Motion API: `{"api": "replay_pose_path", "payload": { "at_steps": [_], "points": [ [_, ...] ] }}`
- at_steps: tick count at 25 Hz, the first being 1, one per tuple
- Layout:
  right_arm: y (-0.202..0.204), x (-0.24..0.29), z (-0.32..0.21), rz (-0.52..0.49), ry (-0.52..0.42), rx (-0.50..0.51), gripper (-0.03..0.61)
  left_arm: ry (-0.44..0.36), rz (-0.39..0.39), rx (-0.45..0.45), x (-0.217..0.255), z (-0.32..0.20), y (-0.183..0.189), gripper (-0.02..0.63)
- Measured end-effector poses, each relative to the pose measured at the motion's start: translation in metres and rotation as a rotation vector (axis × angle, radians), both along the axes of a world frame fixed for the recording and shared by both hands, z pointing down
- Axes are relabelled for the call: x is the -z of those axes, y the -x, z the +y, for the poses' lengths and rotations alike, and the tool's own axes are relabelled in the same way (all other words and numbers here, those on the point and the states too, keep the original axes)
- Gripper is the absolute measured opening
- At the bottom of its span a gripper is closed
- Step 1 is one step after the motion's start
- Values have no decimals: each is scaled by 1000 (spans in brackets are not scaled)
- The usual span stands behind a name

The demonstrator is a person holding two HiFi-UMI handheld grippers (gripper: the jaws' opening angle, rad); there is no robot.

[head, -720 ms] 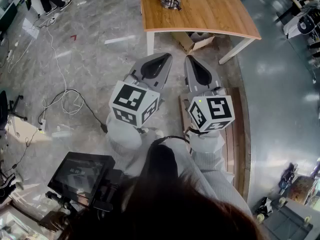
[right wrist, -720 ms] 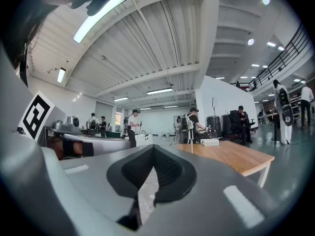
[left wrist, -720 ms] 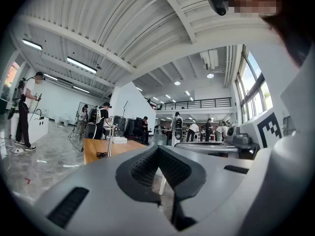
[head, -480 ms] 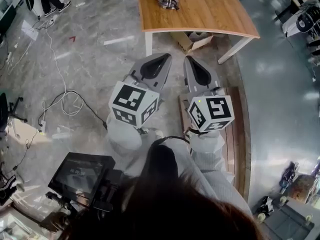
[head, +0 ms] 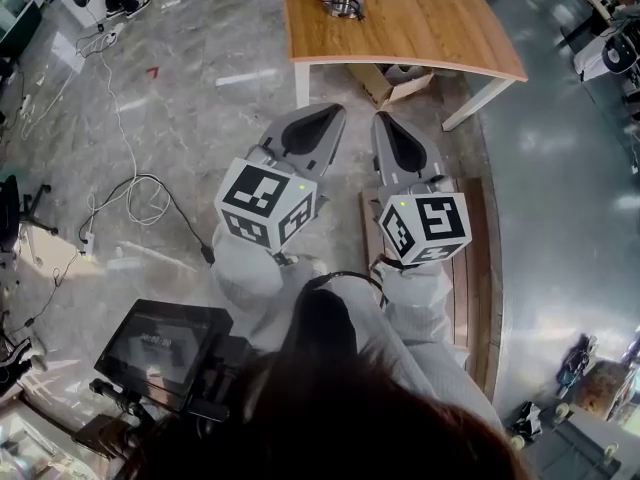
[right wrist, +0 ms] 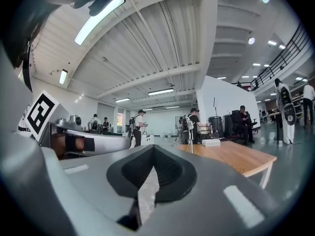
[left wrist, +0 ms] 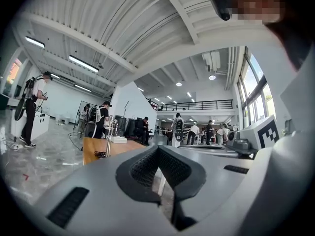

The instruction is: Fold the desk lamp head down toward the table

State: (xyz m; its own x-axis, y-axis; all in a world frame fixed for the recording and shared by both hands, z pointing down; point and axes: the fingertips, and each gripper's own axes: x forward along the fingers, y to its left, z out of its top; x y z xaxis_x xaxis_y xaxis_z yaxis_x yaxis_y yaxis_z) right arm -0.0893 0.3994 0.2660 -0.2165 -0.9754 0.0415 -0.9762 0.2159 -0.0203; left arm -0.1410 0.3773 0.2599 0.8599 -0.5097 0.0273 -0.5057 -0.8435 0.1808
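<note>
The desk lamp shows only as a thin metal pole on a dark base (head: 343, 6) at the far edge of the wooden table (head: 420, 28); its head is out of view. The pole (left wrist: 109, 139) stands upright left of centre in the left gripper view. It appears as a pole (right wrist: 190, 131) on the table (right wrist: 231, 156) in the right gripper view. My left gripper (head: 335, 111) and right gripper (head: 379, 116) are side by side, level, over the floor and well short of the table. Both the left gripper (left wrist: 158, 149) and the right gripper (right wrist: 153, 149) are shut with nothing between the jaws.
An open cardboard box (head: 390, 80) lies under the table's near edge. Cables (head: 130, 203) trail over the grey floor at left. A dark screen on a stand (head: 160, 348) sits at lower left, a low wooden bench (head: 482, 268) at right. Several people stand far off.
</note>
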Motion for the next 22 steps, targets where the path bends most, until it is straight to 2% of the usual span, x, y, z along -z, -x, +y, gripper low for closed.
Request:
{"api": "replay_pose_path", "payload": {
  "at_steps": [6,11,16,22],
  "points": [
    [-20,-19,-10,-10,24,25,2,2,-19,56,-12,-17,-13,2],
    [-44,-31,-48,-28,34,17,2,27,-32,53,-32,-57,-35,2],
    [-66,-36,-129,-30,27,0,2,19,-6,46,-32,-140,-54,2],
    [-105,-14,-254,-60,-5,-35,2,-5,-22,9,-17,-264,-84,2]
  ]
}}
